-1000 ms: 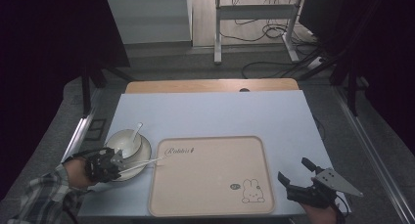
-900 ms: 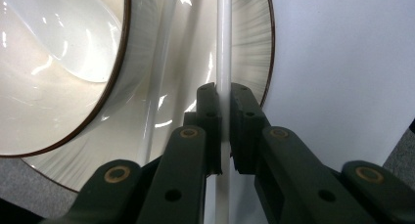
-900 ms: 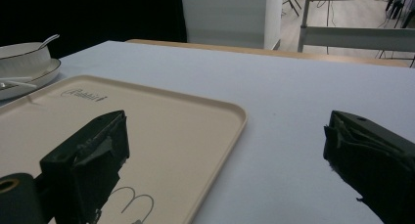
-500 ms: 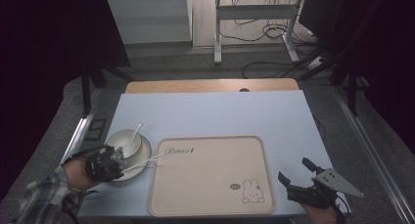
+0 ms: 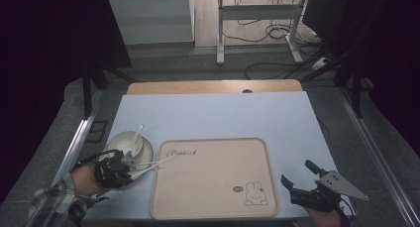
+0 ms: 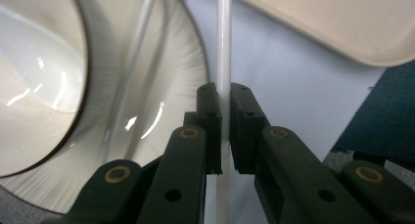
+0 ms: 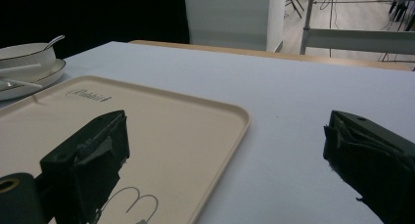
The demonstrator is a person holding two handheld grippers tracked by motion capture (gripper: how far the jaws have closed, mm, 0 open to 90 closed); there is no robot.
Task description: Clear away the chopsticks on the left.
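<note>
Two tools work the worktop's near edge: the right tool (image 5: 301,180) hovers with jaws spread wide, empty, while the left tool (image 5: 119,168) has drawn slightly nearer, still clenched on the white chopstick (image 5: 157,163), whose tip reaches the tray (image 5: 213,207). Farther left sits the bowl (image 5: 125,141) on its plate (image 5: 147,151), so the lift looks begun.

Left tongs (image 5: 130,165) clamped shut, right tongs (image 5: 298,175) spread wide, both low.
</note>
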